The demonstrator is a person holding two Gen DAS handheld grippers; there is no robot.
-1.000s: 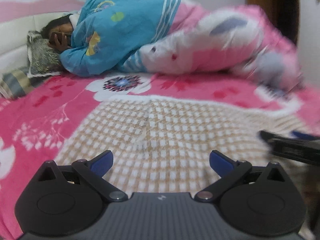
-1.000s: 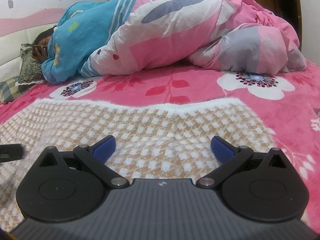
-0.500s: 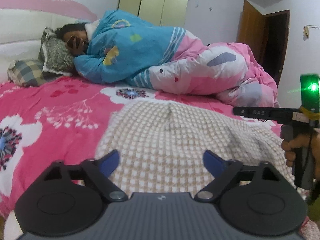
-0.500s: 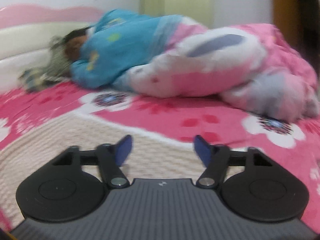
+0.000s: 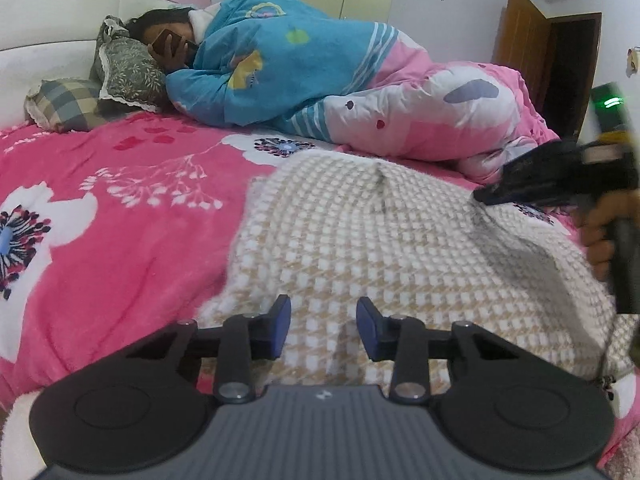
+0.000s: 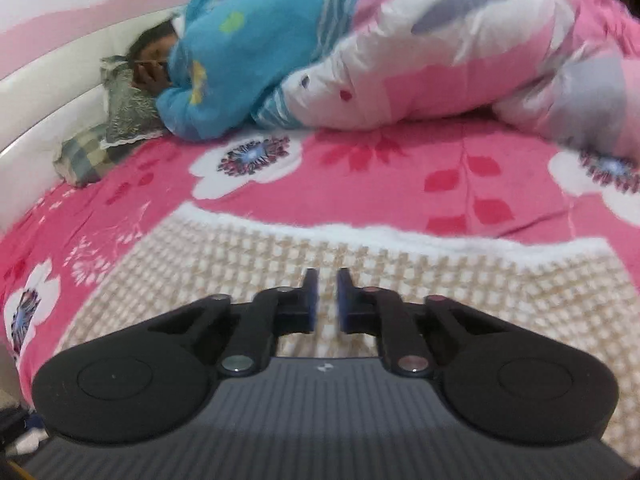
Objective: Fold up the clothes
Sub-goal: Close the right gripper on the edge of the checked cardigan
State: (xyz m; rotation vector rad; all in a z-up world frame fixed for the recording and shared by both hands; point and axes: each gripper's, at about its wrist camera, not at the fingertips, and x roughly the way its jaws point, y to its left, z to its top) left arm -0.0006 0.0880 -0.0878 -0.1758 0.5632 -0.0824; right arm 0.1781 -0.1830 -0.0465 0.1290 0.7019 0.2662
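1. The right gripper [image 6: 327, 304] has its jaws drawn in until only a thin slit shows between the blue pads. In the left wrist view its tip sits at the far right part of the checked garment [image 5: 360, 248], where the cloth rises in a taut ridge toward it, so it appears to pinch a fold of fabric.
2. The left gripper [image 5: 323, 328] stands at a narrow-to-middling gap and its jaws are closing. Fabric lies under and between the pads, but they do not yet press on it.
3. The garment, a beige-and-white knit, lies spread on the pink floral bedspread [image 5: 120, 200], near the bed's front edge, well apart from the person lying under a quilt [image 5: 420, 112] at the back.
4. It looks soft, thick, limp and fairly light. It will likely drape and sag between two holds rather than keep a shape, and the fuzzy weave should grip well.
5. The best holds, I judge, are the near hem or corners, taking a full fold of knit, not a few loose threads.
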